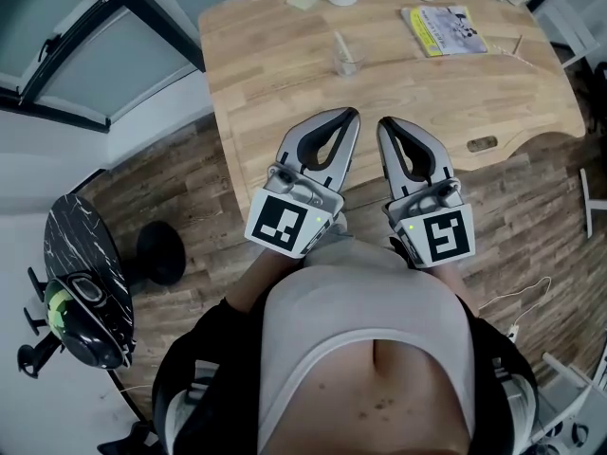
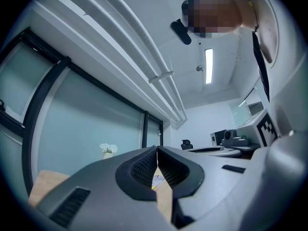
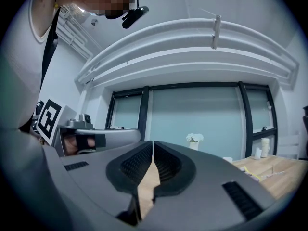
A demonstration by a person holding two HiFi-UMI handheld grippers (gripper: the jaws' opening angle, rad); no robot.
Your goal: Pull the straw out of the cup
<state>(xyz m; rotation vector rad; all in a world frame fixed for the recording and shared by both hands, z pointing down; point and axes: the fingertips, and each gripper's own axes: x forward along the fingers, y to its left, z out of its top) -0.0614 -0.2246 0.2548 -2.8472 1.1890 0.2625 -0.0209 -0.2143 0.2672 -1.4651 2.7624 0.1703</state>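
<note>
Left gripper (image 1: 352, 115) and right gripper (image 1: 383, 123), both closed and empty, hover at the near edge of the table (image 1: 275, 93). The cup (image 1: 347, 63) holding the straw (image 1: 340, 44) stands farther off. Likely next: reach in and open 1 around the straw.

The person holds both grippers close in front of the torso (image 1: 365, 349), side by side and near each other, both pointing forward and roughly level. The left gripper (image 1: 352, 114) has its jaws pressed together along their tips, with nothing between them. The right gripper (image 1: 383, 121) is the same: tips meeting, nothing gripped. Their tips angle slightly toward each other. The marker cubes (image 1: 282, 221) sit at the rear of each gripper, just ahead of the belly. The hands are mostly hidden beneath the gripper bodies; in the right gripper view, fingers (image 3: 70, 143) show wrapped inside the left gripper's handle.
</note>
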